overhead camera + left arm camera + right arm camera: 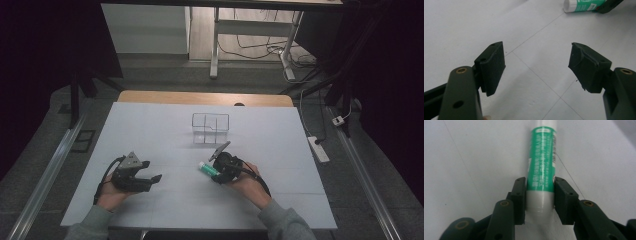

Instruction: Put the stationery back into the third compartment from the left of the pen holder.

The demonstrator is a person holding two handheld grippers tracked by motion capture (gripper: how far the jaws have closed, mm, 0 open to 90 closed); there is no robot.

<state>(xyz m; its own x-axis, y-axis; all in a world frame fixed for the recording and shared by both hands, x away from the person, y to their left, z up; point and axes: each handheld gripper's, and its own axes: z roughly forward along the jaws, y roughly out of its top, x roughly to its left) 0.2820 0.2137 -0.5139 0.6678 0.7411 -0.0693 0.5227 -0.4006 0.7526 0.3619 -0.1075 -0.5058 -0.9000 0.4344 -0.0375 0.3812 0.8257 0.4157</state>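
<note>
Right gripper [540,195] jaws clamped on green-and-white tube [541,167], tube lying flat on white table [150,130], right of centre, near side. Left gripper [536,67] jaws spread wide, holding nothing, at near left. Clear divided box [210,128] farther back, centre.

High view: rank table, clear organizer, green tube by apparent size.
1. Table, by far the largest.
2. Clear organizer, compartmented, behind the tube.
3. Green tube, smallest, partly hidden by the right hand-held gripper shut on it.
</note>
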